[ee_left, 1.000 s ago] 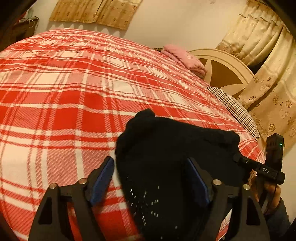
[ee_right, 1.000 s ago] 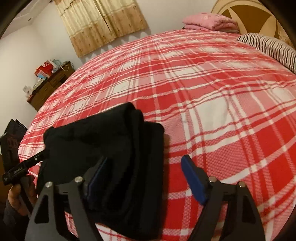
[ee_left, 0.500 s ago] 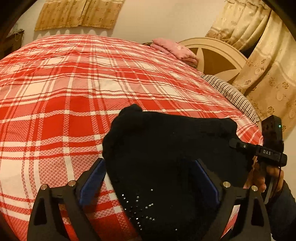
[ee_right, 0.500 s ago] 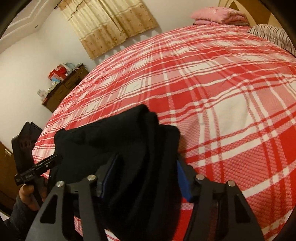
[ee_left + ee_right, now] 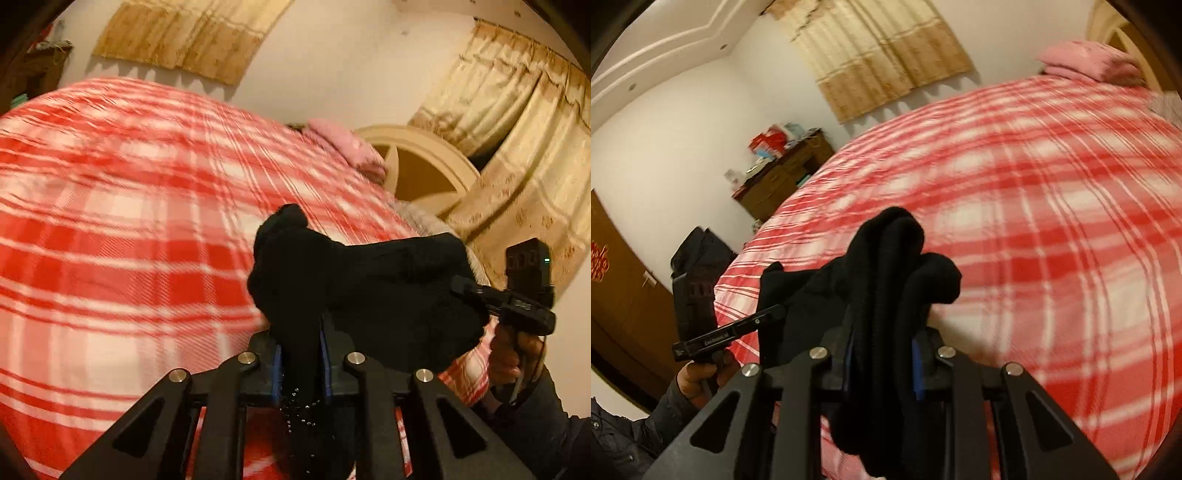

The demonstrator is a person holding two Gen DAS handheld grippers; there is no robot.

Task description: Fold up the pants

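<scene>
The black pants (image 5: 369, 288) are bunched up and lifted off the red-and-white plaid bed cover (image 5: 129, 258). In the left wrist view my left gripper (image 5: 301, 354) is closing, and its blue pads pinch a fold of the pants with small studs. The right wrist view has my right gripper (image 5: 884, 350) closing too, its pads pressed on a thick roll of the pants (image 5: 886, 258). The cloth spans between the two grippers. A hand (image 5: 509, 354) holds the right tool at the far right; another hand (image 5: 698, 376) holds the left tool at the lower left.
The plaid bed (image 5: 1052, 240) fills both views. A pink folded cloth (image 5: 343, 147) lies by the round cream headboard (image 5: 424, 173). Beige curtains (image 5: 517, 147) hang behind it. A wooden dresser (image 5: 783, 177) with clutter stands past the bed's far corner.
Both grippers went from open around the flat folded pants to shut on them. Both hands rose, and the pants came up off the cover and bunched.
</scene>
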